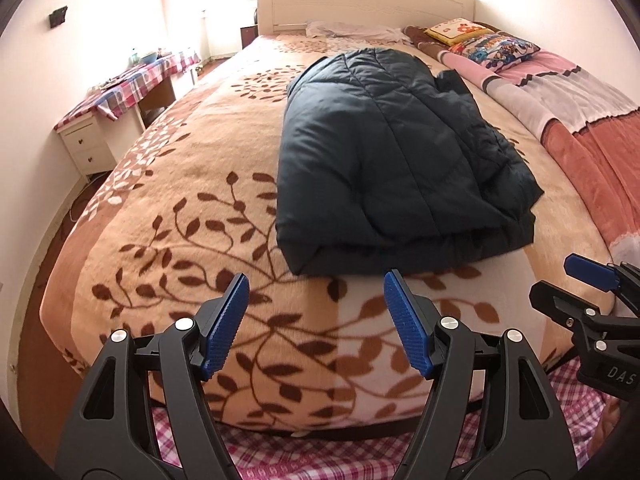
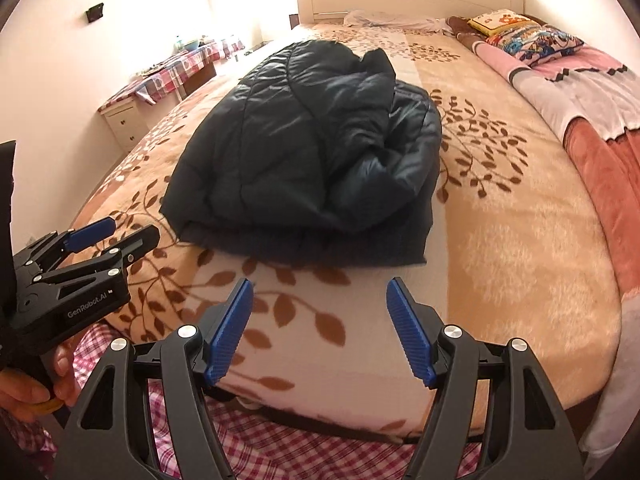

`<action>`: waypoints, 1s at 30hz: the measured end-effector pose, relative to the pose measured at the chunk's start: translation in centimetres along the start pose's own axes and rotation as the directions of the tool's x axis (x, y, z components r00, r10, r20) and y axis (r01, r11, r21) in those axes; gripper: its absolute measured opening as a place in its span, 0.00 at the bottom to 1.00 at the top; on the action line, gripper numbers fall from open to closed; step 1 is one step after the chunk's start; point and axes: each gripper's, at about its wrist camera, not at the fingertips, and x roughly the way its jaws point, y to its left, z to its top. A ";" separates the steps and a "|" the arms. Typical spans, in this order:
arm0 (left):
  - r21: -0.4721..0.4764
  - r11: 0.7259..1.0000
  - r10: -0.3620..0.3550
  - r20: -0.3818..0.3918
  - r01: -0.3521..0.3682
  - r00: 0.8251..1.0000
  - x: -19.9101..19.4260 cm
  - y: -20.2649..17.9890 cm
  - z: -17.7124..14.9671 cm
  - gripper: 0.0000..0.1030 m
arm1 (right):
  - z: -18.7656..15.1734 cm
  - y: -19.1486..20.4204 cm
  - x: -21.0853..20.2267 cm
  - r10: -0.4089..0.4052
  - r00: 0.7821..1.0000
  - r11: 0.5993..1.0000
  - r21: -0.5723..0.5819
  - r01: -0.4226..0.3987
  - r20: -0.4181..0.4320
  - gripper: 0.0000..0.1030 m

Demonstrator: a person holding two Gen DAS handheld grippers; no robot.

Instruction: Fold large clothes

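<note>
Dark quilted jacket [image 1: 400, 160] is seen folded into a compact bundle at frame centre on the bed [image 1: 180, 200], both the left gripper [image 1: 316, 320] and right gripper [image 2: 320, 328] are held open and empty below it, and only a final check is judged outstanding.
</note>
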 end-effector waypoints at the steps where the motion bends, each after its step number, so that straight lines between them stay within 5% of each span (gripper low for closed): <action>1: -0.001 1.000 0.000 -0.003 0.000 1.000 -0.1 -0.1 -0.3 0.67 | -0.3 0.0 0.0 0.000 1.000 1.000 0.001 0.000 -0.003 0.66; 30: 0.031 0.999 -0.012 -0.076 0.015 0.997 -0.1 -1.8 -4.6 0.67 | -5.6 0.8 1.3 -0.011 0.995 0.999 0.039 0.014 -0.096 0.66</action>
